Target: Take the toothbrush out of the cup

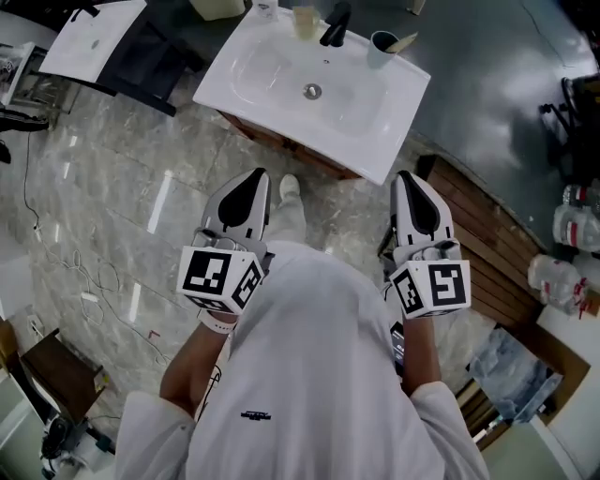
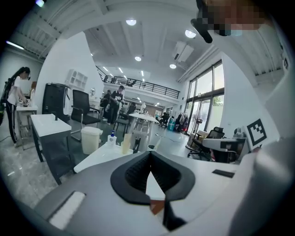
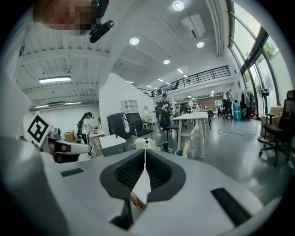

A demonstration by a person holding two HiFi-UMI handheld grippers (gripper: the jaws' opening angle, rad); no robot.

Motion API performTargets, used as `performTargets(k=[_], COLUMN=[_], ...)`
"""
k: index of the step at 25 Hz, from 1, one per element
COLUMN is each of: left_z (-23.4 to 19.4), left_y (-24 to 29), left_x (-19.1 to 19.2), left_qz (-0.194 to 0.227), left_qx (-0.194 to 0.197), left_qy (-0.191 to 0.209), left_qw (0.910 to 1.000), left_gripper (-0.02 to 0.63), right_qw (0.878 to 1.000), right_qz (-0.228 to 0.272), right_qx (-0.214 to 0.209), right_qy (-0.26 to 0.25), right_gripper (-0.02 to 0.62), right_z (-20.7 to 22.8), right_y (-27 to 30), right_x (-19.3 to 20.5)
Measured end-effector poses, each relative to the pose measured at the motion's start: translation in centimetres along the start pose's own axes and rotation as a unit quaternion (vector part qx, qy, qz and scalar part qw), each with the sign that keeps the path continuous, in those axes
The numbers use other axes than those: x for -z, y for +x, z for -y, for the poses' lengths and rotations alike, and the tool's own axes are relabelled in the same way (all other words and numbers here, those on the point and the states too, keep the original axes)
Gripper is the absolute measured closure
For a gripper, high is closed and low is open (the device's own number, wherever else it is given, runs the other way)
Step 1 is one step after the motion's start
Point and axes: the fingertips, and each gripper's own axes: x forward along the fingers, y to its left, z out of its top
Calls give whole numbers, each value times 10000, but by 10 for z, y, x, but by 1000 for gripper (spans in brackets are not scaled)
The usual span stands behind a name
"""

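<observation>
Clear run to sink (image 1: 272, 89) over open floor (image 1: 141, 178); clutter only along back rim.
Bare bowl, free from above. Back rim crowded left to right: bottle (image 1: 265, 7), yellowish cup (image 1: 303, 21), black faucet (image 1: 335, 25), then cup (image 1: 380, 44) with toothbrush (image 1: 403, 40) at right corner. Tight on cup's left, near faucet; open on its right and above. Wooden slatted platform (image 1: 483, 239) low beside right gripper (image 1: 409, 176). Floor cables (image 1: 89, 281) far left, well apart from sink.
</observation>
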Motion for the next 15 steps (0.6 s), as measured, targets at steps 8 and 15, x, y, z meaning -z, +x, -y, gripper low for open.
performTargets(k=[8,15], left_z=[-61,-65], left_y=[103,143], left_x=[-55,-78], left_qz=[-152,-178], left_qx=[319,424], left_qy=[-60,5], left_qw=[9994,9989], left_gripper=[600,600], right_qw=[9987,9992], right_qz=[18,97], right_qx=[423,366], right_qy=[265,155], right_gripper=[588,588], right_z=[37,60], right_y=[115,146], right_x=[-43,-59])
